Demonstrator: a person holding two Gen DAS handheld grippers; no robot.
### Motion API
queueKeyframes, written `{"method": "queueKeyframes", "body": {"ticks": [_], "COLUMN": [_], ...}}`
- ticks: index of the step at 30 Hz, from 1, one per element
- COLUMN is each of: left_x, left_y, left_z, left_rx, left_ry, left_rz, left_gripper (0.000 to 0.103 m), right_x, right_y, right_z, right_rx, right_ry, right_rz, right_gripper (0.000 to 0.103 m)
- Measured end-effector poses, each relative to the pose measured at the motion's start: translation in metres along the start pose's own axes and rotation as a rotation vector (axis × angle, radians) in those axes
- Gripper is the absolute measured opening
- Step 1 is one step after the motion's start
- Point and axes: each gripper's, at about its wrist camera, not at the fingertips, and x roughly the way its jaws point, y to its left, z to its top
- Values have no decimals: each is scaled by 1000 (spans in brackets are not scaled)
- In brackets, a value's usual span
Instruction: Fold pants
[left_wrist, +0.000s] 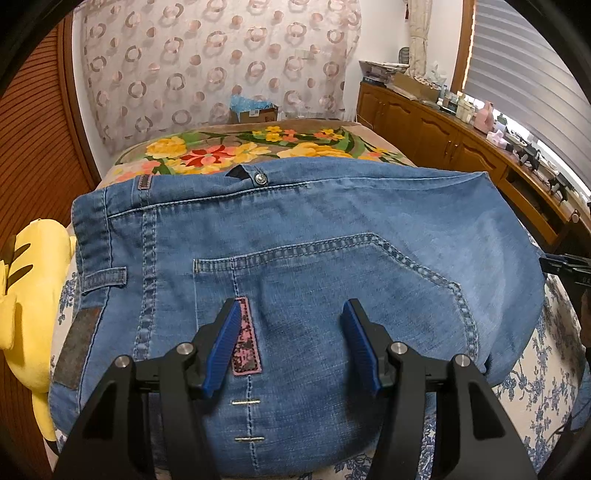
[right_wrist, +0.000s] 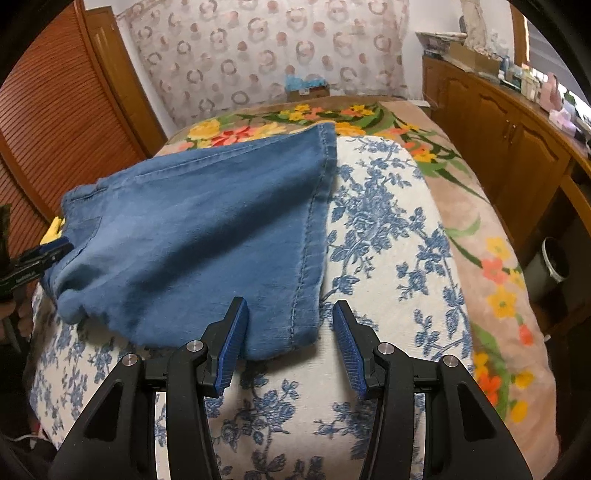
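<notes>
Pants (left_wrist: 295, 236) lie flat on the bed (right_wrist: 388, 229), over the blue-flowered cover, already doubled leg on leg, so one back pocket faces up and the waistband runs along the 9 o'clock side of your left view. That lay suits a fold across the length: waist at one end, hems at the other.

Your left tool (left_wrist: 291, 347) hangs over the seat of the pants with its jaws apart, nothing between the pads; the pink pocket label (left_wrist: 246, 336) sits just inside its left finger. It points down at the cloth, probably to pin or pinch the waist end.

Your right tool (right_wrist: 290, 343) is also apart and empty. It sits at the hem end, with the near corner of the leg (right_wrist: 291, 332) lying between its fingers but not clamped. I judge that corner is your grip point: taking it there lets you carry the hem toward the waist at 9 o'clock.

A yellow plush (left_wrist: 26, 295) crowds the waist edge, so keep the fold clear of it.
</notes>
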Motion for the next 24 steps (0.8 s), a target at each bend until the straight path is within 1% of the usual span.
{"method": "queueKeyframes", "body": {"ticks": [1,3,4,5,9,11,14,17,23,24], "left_x": [0,0,1,0,1,1,0,-1,-8,-11], "left_y": [0,0,0,-1,0,-1,-1,-1,5,7], "left_z": [0,0,-1,-1,-1,-2,-2,-2,-1,0], "left_rx": [1,-2,-3,-3,-4,-4,-3,-6,-9,-12], "left_ry": [-1,-3,-3,-4,-4,-4,-4,-4,-11,-17], "left_rz": [0,-2,-3,-2,-1,2,3,2,-8,-8], "left_gripper": [57,57,57,57,57,57,57,57,57,57], "right_x": [-1,-2,-5,-8,-20,-22,-18,-4,11,12], "right_y": [1,5,9,13,36,48,61,62,42,37], "right_z": [1,6,12,19,56,73,86,87,52,46], "right_rx": [0,-12,-30,-46,-131,-165,-211,-207,-149,-137], "right_ry": [-4,-18,-43,-66,-172,-207,-234,-199,-107,-93], "right_rz": [7,30,28,27,45,58,66,60,25,17], "right_gripper": [46,15,9,8,5,4,4,4,5,7]}}
